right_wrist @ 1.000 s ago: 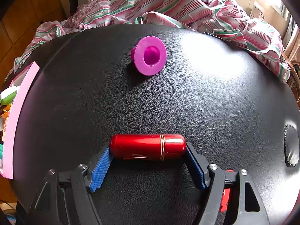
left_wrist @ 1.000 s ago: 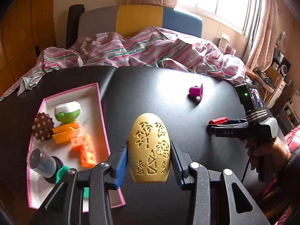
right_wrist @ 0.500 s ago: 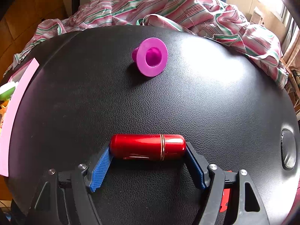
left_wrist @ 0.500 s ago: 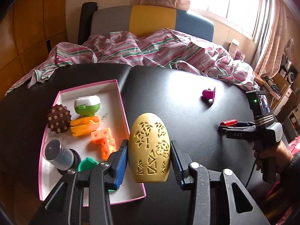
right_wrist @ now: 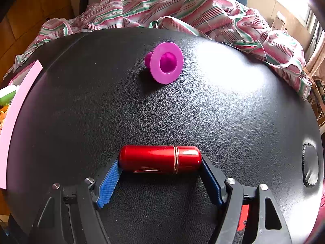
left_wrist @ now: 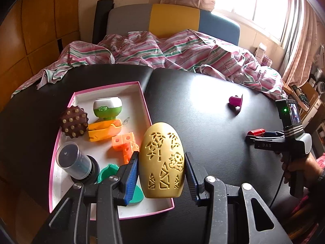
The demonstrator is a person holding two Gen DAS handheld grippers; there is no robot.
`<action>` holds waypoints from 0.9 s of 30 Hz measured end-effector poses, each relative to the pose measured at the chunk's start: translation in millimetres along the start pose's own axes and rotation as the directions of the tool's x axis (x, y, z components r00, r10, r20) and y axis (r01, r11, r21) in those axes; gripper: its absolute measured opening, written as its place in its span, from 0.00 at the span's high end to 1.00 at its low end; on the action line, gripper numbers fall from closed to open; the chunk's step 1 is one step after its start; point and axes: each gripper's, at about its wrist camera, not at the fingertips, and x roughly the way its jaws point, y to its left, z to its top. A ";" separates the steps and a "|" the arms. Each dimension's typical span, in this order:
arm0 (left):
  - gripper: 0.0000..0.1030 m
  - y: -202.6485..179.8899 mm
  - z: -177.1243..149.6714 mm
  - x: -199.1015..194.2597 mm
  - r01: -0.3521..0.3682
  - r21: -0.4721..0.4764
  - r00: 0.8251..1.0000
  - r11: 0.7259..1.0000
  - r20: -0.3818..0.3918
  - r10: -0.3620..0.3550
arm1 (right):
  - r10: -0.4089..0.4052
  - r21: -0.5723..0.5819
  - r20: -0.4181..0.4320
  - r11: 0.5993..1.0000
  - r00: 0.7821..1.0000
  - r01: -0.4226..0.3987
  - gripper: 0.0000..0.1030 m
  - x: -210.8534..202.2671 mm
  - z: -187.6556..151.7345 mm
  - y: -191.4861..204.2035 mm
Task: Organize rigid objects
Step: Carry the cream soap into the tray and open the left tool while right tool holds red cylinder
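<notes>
My left gripper (left_wrist: 161, 171) is shut on a yellow carved egg-shaped shell (left_wrist: 161, 160) and holds it upright over the right rim of the pink-edged white tray (left_wrist: 142, 209). My right gripper (right_wrist: 160, 174) is shut on a red metal capsule (right_wrist: 159, 158), held crosswise between its blue pads just above the black table (right_wrist: 223, 111). The right gripper also shows in the left wrist view (left_wrist: 250, 136) at the right, with the capsule (left_wrist: 257, 131) at its tip. A purple flanged cup (right_wrist: 165, 62) lies on its side on the table ahead of the capsule; it also shows in the left wrist view (left_wrist: 235, 100).
The tray holds a green-and-white pod (left_wrist: 107, 106), a brown studded disc (left_wrist: 74, 121), orange pieces (left_wrist: 104, 130), orange cubes (left_wrist: 124, 143), a dark cylinder (left_wrist: 74, 161) and a teal piece (left_wrist: 108, 171). A striped cloth (left_wrist: 172, 50) lies along the table's far edge.
My left gripper has moved left with the yellow shell, so the tray now sits under and beside it. The right gripper holds the capsule almost still.
</notes>
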 end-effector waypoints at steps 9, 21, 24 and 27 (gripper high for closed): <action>0.58 51.4 25.5 -4.9 0.050 -0.155 0.999 0.987 0.007 -0.050 | -0.002 -0.001 0.000 1.000 1.000 0.002 0.27 -0.6 -0.6 0.7; 0.58 127.1 55.1 28.5 -0.016 -0.319 0.999 0.948 -0.044 0.002 | -0.010 -0.009 -0.005 1.000 1.000 0.009 0.27 -1.0 1.2 0.9; 0.58 127.8 59.0 44.8 -0.023 -0.316 0.996 0.948 -0.090 -0.005 | -0.009 -0.008 -0.005 1.000 1.000 0.009 0.27 -0.4 1.7 0.9; 0.58 128.3 56.8 62.7 -0.042 -0.338 0.989 0.940 -0.145 -0.008 | -0.010 -0.009 -0.004 1.000 1.000 0.010 0.27 1.2 2.3 0.6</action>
